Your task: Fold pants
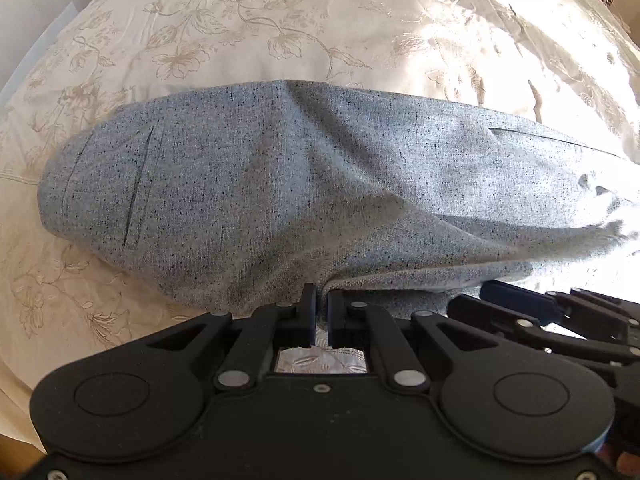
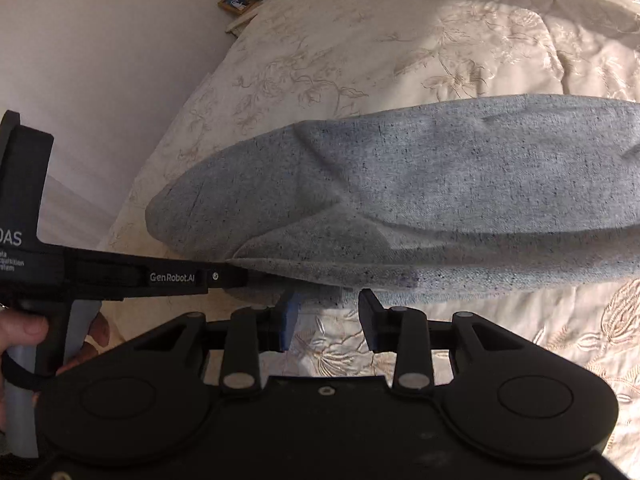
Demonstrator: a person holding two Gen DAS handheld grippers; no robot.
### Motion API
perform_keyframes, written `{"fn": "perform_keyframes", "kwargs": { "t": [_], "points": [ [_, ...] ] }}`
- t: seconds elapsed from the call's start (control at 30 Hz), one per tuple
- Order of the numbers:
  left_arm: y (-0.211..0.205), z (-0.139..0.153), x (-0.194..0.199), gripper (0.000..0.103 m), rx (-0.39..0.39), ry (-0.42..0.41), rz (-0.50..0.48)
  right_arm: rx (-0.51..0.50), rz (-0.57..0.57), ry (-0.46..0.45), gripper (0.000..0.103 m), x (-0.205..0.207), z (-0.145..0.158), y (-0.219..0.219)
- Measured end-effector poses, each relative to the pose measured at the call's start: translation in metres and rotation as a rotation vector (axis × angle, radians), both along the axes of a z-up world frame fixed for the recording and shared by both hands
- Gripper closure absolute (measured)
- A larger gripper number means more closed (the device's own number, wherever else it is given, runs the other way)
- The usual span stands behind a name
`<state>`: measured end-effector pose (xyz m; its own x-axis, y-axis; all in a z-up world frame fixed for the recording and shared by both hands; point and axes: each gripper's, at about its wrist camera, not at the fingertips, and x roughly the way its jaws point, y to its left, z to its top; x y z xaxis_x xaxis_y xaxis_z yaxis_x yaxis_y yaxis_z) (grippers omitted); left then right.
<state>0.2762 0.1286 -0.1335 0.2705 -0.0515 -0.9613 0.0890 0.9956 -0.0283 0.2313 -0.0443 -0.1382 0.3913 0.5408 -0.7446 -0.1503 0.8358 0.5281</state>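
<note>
Grey speckled pants (image 1: pixel 280 184) lie across the bed, a slit pocket near their left end. My left gripper (image 1: pixel 321 300) is shut on the pants' near edge, lifting a fold of cloth. In the right wrist view the pants (image 2: pixel 440 184) stretch off to the right, and the left gripper (image 2: pixel 236 274) comes in from the left, pinching the same edge, with a person's hand (image 2: pixel 24 332) on its handle. My right gripper (image 2: pixel 330 312) stands open just below that edge, its fingers (image 2: pixel 370 316) not pressing on cloth. It also shows in the left wrist view as the right gripper (image 1: pixel 540 308).
A cream bedspread (image 1: pixel 200 40) with floral embroidery covers the bed. In the right wrist view a nightstand (image 2: pixel 248 0) with a small clock and a photo frame stands at the top, beside a pale wall (image 2: pixel 100 60). The bed's edge runs along the left.
</note>
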Motion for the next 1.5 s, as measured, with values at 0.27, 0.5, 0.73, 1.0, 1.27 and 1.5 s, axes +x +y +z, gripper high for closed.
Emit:
{"fn": "perform_keyframes", "kwargs": {
  "t": [0.27,0.5,0.73,1.0,1.27,1.5],
  "points": [
    [-0.002,-0.007,-0.004,0.094,-0.014,0.029,-0.029,-0.178,0.002,-0.010,0.069,0.036,-0.036,0.019],
    [-0.009,-0.024,-0.023,0.094,0.010,0.074,-0.082,-0.445,-0.166,-0.003,0.076,0.036,-0.064,-0.055],
    [-0.002,-0.046,-0.028,0.093,0.023,0.188,-0.068,-0.537,-0.361,0.058,0.078,0.032,-0.071,-0.137],
    [0.029,0.002,-0.028,0.089,0.089,0.058,-0.156,-0.588,-0.634,0.232,0.074,-0.002,-0.054,-0.203],
    [0.088,0.027,0.062,0.085,0.158,-0.115,0.074,-0.506,-0.613,0.003,0.068,0.025,0.004,-0.192],
    [0.158,0.014,0.112,0.084,0.117,-0.107,0.257,-0.216,-0.324,-0.087,0.068,0.096,0.013,-0.116]
  ]
}}
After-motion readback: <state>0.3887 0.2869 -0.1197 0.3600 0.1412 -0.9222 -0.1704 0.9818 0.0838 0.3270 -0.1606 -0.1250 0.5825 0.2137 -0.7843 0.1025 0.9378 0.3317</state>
